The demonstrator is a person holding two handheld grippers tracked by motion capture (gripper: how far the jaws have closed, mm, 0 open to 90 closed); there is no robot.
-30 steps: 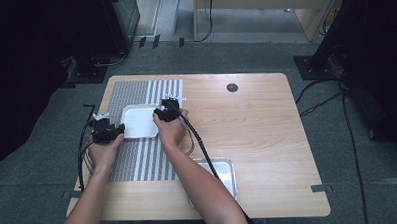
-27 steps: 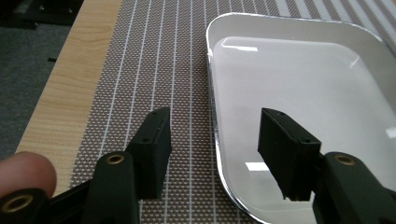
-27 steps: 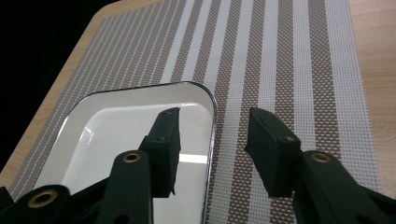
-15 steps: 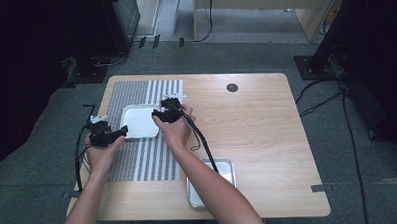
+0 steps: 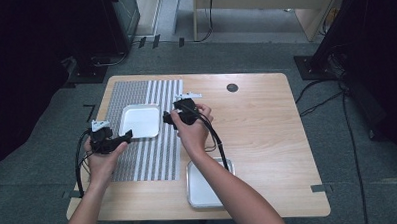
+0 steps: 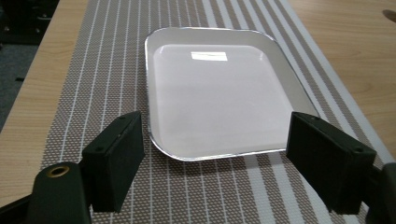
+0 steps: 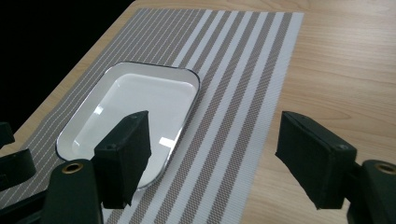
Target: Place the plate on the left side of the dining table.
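I see the white tray (image 6: pixel 215 93) dead ahead of my left gripper (image 6: pixel 215 172), long axis running away; both grippers' jaws stand wide, empty

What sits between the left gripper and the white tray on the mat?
Nothing but bare striped mat. In the left gripper view, the left gripper is open and faces the near edge of the white tray, with only the mat's weave between.

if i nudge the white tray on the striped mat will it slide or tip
The white tray looks flat, low-rimmed and rigid, so tipping seems unlikely. It lies on the woven mat, whose texture probably resists sliding. Its glossy rim may feel slippery to the open left gripper.
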